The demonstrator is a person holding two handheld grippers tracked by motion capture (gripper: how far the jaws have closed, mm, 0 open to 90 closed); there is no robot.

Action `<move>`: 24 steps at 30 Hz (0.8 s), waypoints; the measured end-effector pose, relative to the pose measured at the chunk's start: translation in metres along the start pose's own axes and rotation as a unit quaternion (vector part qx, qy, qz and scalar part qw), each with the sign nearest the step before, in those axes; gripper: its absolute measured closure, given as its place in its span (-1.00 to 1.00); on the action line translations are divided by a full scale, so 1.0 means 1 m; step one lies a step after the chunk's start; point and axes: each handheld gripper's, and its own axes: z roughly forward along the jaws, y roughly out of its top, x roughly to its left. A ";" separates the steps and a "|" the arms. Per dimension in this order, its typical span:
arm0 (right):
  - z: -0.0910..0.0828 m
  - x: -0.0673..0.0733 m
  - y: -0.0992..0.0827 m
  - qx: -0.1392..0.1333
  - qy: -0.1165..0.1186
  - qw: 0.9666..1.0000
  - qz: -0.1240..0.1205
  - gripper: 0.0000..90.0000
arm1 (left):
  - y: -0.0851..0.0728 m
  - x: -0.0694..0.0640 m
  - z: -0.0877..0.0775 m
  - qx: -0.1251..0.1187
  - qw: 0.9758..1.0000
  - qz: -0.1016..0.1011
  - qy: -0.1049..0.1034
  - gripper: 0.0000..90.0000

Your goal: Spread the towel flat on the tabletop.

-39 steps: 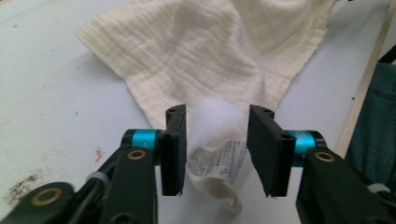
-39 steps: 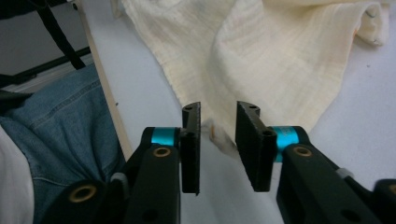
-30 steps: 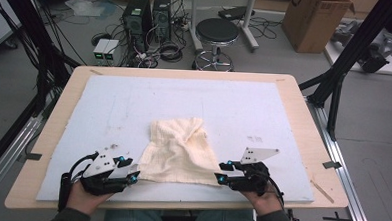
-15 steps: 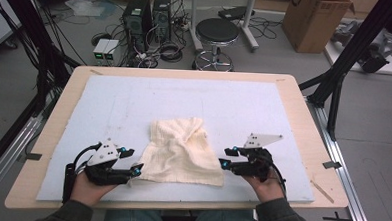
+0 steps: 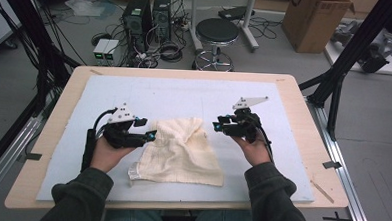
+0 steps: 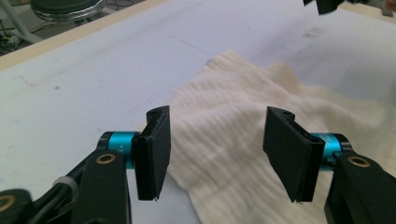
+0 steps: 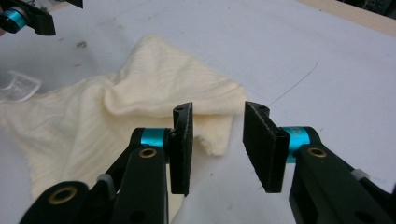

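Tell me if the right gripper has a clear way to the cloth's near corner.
Probably yes. The right gripper has its jaws open just short of the cloth, and bare mat lies around it, with nothing between.

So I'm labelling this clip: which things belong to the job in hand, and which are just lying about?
In the job:
cream cloth
left hand-held gripper, open
right hand-held gripper, open

Lying about:
stool
cardboard box
computer towers
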 end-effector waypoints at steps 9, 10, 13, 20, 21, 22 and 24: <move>0.046 -0.021 -0.005 0.042 0.006 0.999 0.033 0.51 | 0.005 0.017 0.051 0.031 0.999 -0.019 0.031 0.03; 0.049 -0.021 -0.006 0.041 0.008 0.998 0.037 0.51 | 0.003 0.019 0.056 0.042 0.998 -0.022 0.031 0.04; 0.058 -0.024 -0.010 0.043 0.018 0.998 0.045 0.52 | -0.003 0.023 0.067 0.066 0.997 -0.033 0.025 0.04; 0.075 -0.023 -0.017 0.070 0.029 0.996 0.054 0.51 | -0.009 0.024 0.077 0.098 0.994 -0.026 0.034 0.14; 0.077 -0.023 -0.019 0.074 0.031 0.995 0.054 0.51 | -0.010 0.024 0.078 0.103 0.994 -0.028 0.035 0.17; 0.079 -0.023 -0.020 0.077 0.031 0.995 0.052 0.51 | -0.011 0.025 0.079 0.110 0.993 -0.026 0.038 0.20; 0.083 -0.021 -0.022 0.084 0.031 0.994 0.055 0.52 | -0.013 0.025 0.081 0.124 0.991 -0.023 0.037 0.27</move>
